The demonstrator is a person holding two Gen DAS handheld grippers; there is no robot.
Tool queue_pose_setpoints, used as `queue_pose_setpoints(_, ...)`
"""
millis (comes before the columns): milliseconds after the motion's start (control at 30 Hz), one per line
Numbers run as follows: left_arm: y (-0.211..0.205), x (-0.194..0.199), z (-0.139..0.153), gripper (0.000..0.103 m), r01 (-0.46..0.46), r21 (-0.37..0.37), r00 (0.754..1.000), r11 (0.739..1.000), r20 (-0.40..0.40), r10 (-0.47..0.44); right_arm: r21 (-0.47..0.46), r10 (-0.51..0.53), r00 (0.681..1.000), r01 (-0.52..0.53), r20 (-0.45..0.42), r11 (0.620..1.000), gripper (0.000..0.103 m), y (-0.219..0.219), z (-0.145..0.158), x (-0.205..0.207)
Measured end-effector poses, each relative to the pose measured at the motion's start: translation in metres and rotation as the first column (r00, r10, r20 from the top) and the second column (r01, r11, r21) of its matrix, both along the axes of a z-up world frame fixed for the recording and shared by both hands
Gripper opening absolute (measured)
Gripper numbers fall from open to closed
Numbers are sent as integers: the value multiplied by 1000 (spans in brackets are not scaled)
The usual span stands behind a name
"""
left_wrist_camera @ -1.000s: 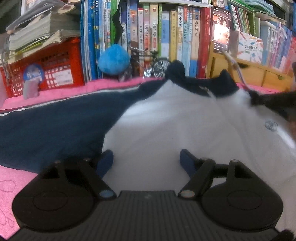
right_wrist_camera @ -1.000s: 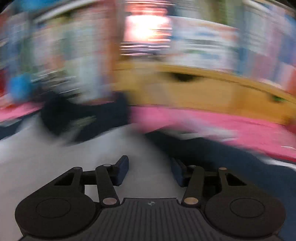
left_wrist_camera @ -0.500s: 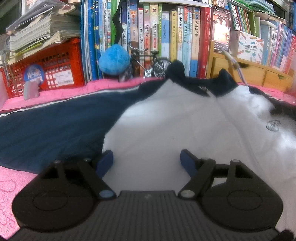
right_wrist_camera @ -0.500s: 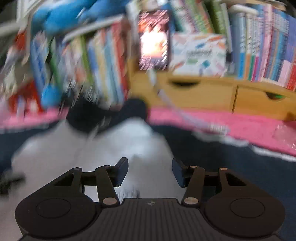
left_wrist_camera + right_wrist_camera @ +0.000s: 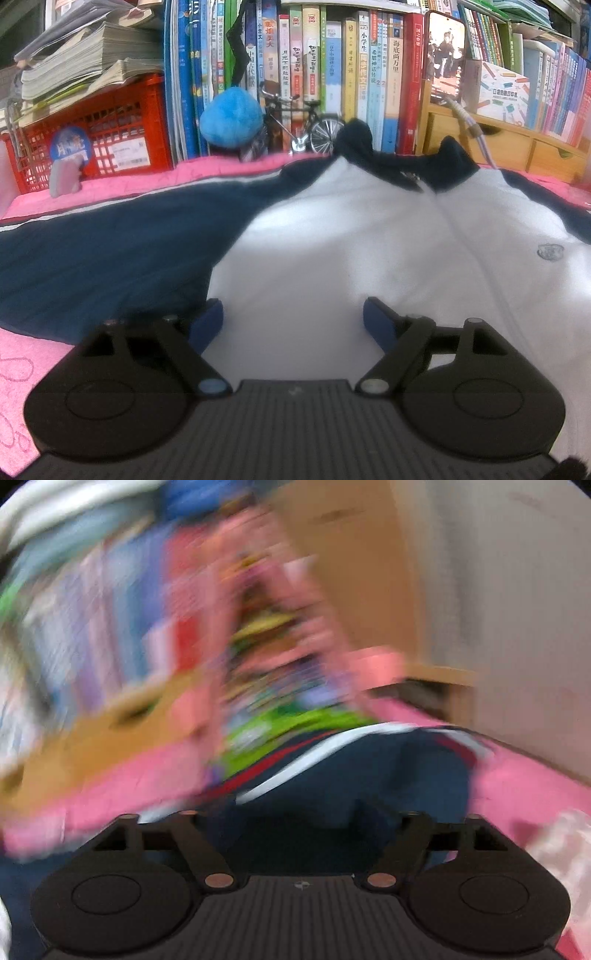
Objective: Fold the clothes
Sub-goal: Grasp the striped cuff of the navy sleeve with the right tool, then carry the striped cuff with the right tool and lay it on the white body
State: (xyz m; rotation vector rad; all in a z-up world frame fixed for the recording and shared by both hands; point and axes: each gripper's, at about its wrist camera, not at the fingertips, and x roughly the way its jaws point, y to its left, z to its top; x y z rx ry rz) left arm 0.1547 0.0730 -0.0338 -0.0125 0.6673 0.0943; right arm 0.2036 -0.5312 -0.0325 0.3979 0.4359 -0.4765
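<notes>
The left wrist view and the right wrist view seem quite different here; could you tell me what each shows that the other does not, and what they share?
Only the left wrist view shows the jacket's white front with its dark collar, the red crate, the blue plush ball and the small model bicycle. The left gripper hangs open over the white cloth.

Only the right wrist view, heavily blurred, shows a navy sleeve with white and red stripes, and the right gripper, jaws opening above it.

Both show the pink cloth underneath and books behind.

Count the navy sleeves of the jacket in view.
2: left sleeve spread toward the red crate; right sleeve under the right hand-held gripper, whose jaws are opening. None seems hidden.
</notes>
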Motion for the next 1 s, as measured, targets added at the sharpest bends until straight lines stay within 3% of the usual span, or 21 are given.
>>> queue_pose_setpoints(167,0,0,0,86,-4,2,1000,1000,-3,4,35,-162,987,163,-24,986,91,-47,-13,-10)
queue_pose_setpoints(233,0,0,0,86,-6,3,1000,1000,-4,6,30,-167,985,169,-44,985,99,-51,-19,-3)
queue_pose_setpoints(333,0,1,0,87,-8,3,1000,1000,-5,8,36,-141,985,146,-101,989,103,-57,-30,15)
queue_pose_setpoints(400,0,1,0,87,-8,2,1000,1000,-6,8,32,-113,989,117,-99,993,81,-55,-29,22)
queue_pose_setpoints(433,1,1,0,87,-8,2,1000,1000,-6,8,39,-103,990,107,-96,993,56,-53,-28,24)
queue_pose_setpoints(467,1,1,0,87,-7,1,1000,1000,-6,7,41,-107,989,112,-100,993,42,-51,-26,25)
queue_pose_setpoints(533,1,1,0,87,-8,0,1000,1000,-7,8,52,-93,993,96,-67,994,22,-43,-18,22)
queue_pose_setpoints(633,1,1,-1,87,-8,-2,1000,1000,-8,8,31,-59,998,58,36,998,17,-20,5,2)
queue_pose_setpoints(733,1,1,-1,87,-7,-3,1000,1000,-8,7,-69,41,990,-32,135,997,12,19,39,-12)
queue_pose_setpoints(800,1,1,0,87,-8,-4,1000,1000,-8,8,-171,167,968,-135,188,976,10,61,65,-16)
queue_pose_setpoints(867,2,1,0,88,-8,-6,1000,1000,-8,8,-269,330,923,-273,196,923,10,115,80,-16)
queue_pose_setpoints(933,2,1,0,88,-7,-9,1000,1000,-9,7,-359,488,854,-405,180,841,10,171,94,-16)
queue_pose_setpoints(1000,2,1,0,89,-5,-12,1000,1000,-10,5,-436,658,742,-553,129,710,10,237,94,-17)
